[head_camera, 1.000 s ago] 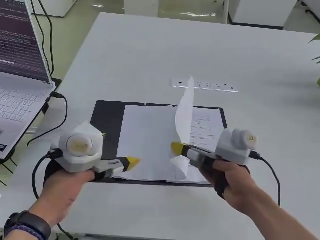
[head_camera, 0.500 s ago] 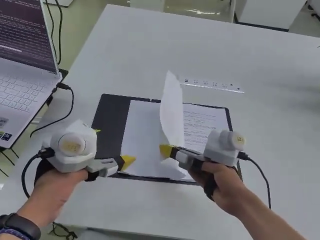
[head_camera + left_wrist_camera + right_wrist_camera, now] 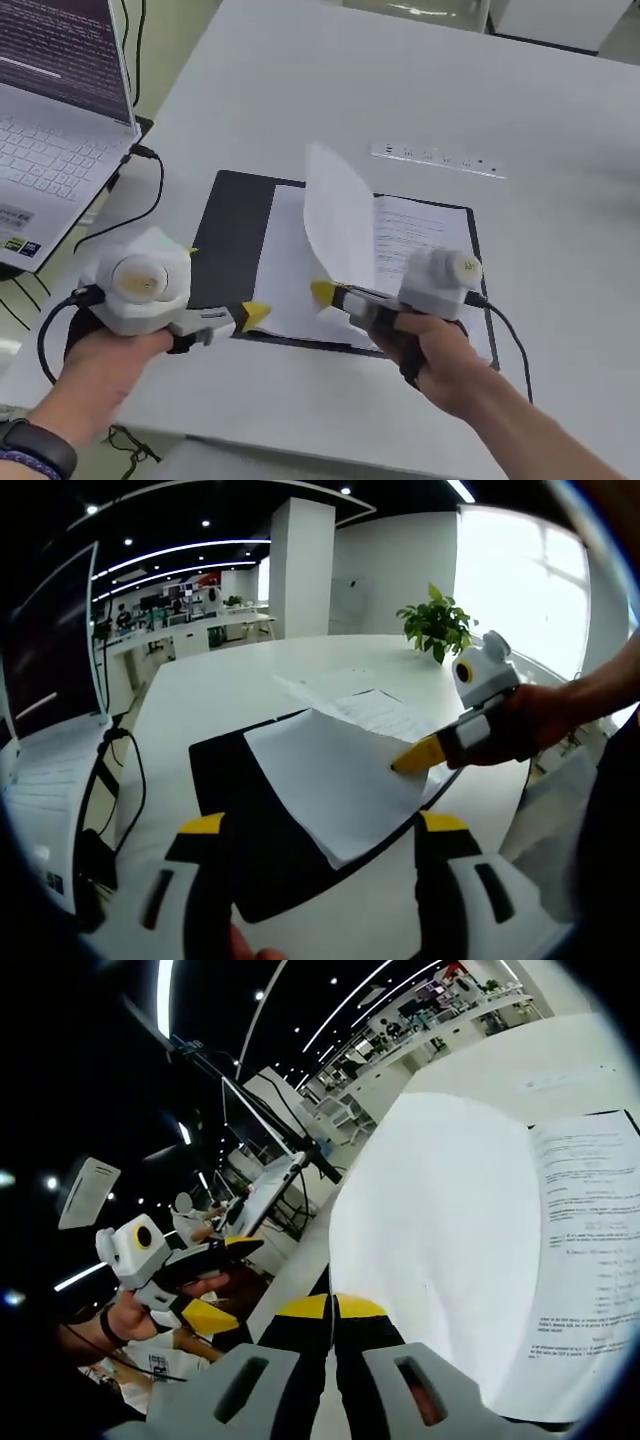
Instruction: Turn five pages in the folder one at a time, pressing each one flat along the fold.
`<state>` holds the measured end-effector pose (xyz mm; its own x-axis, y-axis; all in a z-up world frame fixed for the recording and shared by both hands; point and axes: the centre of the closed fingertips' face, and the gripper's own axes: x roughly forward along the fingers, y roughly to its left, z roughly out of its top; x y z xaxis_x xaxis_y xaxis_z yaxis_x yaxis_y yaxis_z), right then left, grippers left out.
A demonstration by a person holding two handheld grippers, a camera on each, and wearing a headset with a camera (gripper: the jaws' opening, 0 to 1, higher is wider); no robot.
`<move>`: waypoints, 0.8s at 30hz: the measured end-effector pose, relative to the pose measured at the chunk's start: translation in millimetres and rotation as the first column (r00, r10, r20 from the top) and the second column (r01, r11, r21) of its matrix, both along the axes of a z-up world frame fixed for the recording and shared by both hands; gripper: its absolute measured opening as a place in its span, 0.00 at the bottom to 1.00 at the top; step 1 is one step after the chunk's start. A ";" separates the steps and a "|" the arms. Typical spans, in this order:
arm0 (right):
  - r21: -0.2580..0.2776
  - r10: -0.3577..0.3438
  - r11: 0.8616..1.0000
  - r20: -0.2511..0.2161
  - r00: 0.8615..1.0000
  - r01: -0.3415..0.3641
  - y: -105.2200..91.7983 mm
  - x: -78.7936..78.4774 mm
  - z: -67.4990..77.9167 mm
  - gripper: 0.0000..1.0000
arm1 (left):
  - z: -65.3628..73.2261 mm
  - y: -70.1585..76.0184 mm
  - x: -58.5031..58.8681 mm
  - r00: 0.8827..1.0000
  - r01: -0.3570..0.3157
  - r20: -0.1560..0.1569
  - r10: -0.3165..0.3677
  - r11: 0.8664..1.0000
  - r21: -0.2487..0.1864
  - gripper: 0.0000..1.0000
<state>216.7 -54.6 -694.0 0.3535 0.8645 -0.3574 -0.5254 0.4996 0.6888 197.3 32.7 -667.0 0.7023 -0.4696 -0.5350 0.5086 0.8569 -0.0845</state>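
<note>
Compared with a second ago, the lifted page (image 3: 340, 212) has come across the fold. It stood over the printed right half then and now leans over the blank left half, near the middle of the head view. The right gripper (image 3: 322, 292) has travelled left with it, so its yellow tip now sits low in the frame over the bottom edge of the folder (image 3: 228, 228). In the right gripper view its jaws are pinched together on the page's lower edge, and the white sheet rises from between them. The left gripper (image 3: 321, 824) has kept its place at the folder's lower left corner, to the lower left in the head view. Its jaws stand wide apart with nothing between them. The head camera has also swung, bringing more of the laptop (image 3: 60, 110) into the upper left.

Counted:
- There is one black folder, lying open and flat on the white table (image 3: 400, 70) in the centre of the head view.
- One page is raised, one blank sheet (image 3: 285, 270) lies under it on the left, and one printed sheet (image 3: 425, 232) lies to its right.
- There are two grippers, each held in one hand.
- One laptop is open, with its screen lit.
- One white power strip (image 3: 437, 160) lies above the folder, apart from it.
- One potted plant (image 3: 437, 628) shows in the upper right of the left gripper view.
</note>
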 end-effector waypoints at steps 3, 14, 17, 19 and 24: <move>-0.008 0.012 1.000 -0.010 1.000 -0.012 4.8 -1.3 -5.5 0.00 | -1.3 1.3 -2.0 1.000 -0.005 -0.005 0.005 1.000 -0.004 0.75; -0.032 0.040 0.999 -0.045 0.998 -0.041 19.2 3.2 -20.0 0.00 | -11.2 8.7 -7.4 0.999 -0.037 -0.024 0.037 0.999 -0.021 0.75; -0.040 0.043 0.998 -0.058 0.997 -0.045 25.0 4.1 -26.6 0.00 | -10.8 9.5 -9.2 0.999 -0.043 -0.026 0.042 0.999 -0.025 0.75; -0.044 0.044 0.998 -0.066 0.997 -0.047 28.9 4.4 -30.7 0.00 | -10.4 9.9 -9.8 0.999 -0.045 -0.027 0.044 0.999 -0.027 0.75; -0.054 0.022 0.998 -0.100 0.995 -0.027 35.5 10.1 -40.9 0.00 | -10.3 11.1 -10.8 0.998 -0.050 -0.031 0.049 0.998 -0.028 0.75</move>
